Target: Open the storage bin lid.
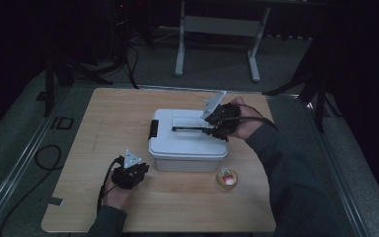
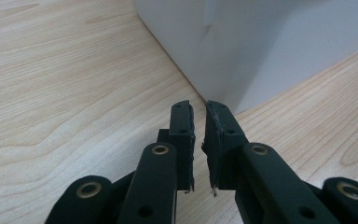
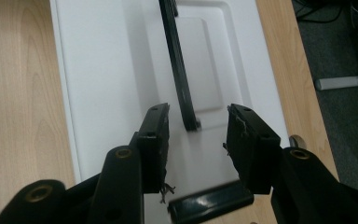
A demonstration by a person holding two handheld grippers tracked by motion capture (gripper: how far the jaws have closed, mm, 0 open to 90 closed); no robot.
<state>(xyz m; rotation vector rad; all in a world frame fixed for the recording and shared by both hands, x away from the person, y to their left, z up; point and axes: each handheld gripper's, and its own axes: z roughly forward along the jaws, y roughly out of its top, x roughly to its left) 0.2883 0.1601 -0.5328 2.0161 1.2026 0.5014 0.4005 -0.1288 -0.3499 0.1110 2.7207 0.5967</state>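
- White lidded storage box (image 1: pixel 187 143) at mid-table, black carry handle (image 1: pixel 193 128) lying flat in the lid's recess, black latch (image 1: pixel 154 128) on the left end down; lid on, so nothing opened yet.
- Right gripper (image 1: pixel 212 129) over the right part of the lid, jaws apart and empty, straddling the end of the handle (image 3: pixel 179 70) without touching; likely lined up to lift that handle or work the black latch (image 3: pixel 212 201) at the box's right end.
- Left gripper (image 1: pixel 139 170) low on the table (image 1: pixel 103 118) just beside the box's near-left corner (image 2: pixel 223 60), jaws nearly together with a thin gap, nothing between; probably placed there to steady the box.
- Small round container (image 1: pixel 227 178) on the table just near-right of the box, apart from both grippers, out of the working path.
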